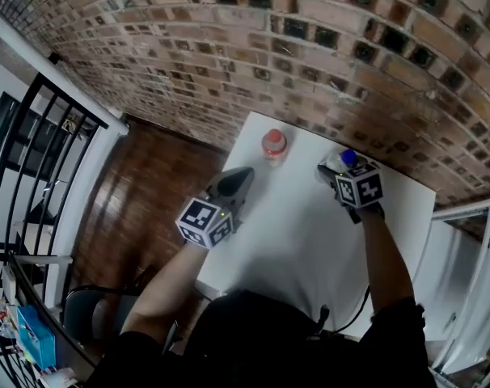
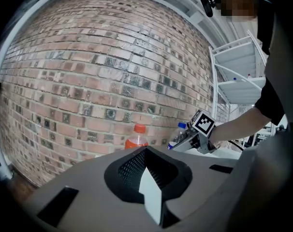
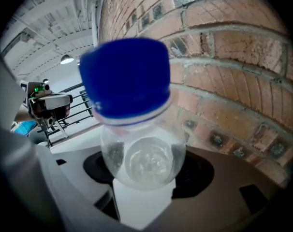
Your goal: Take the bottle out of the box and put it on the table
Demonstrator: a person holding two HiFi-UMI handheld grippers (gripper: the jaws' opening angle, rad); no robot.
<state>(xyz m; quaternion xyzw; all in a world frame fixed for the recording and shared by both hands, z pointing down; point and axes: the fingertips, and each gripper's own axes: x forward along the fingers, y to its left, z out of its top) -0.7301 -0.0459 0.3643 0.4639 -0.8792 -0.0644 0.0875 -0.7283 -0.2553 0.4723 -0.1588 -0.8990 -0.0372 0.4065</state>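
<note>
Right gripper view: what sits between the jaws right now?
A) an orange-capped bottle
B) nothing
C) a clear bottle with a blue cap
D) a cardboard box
C: the clear bottle with a blue cap fills the space between the jaws of the right gripper, while the orange-capped bottle stands apart on the table.

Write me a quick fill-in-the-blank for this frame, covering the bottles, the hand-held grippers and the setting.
1. The right hand-held gripper grips a clear bottle with a ____ cap.
2. Counting the orange-drink bottle standing on the white table, ____ bottles are in view.
3. The left hand-held gripper holds ____.
4. Behind the table rises a ____ wall.

Missing words: blue; two; nothing; brick.
</note>
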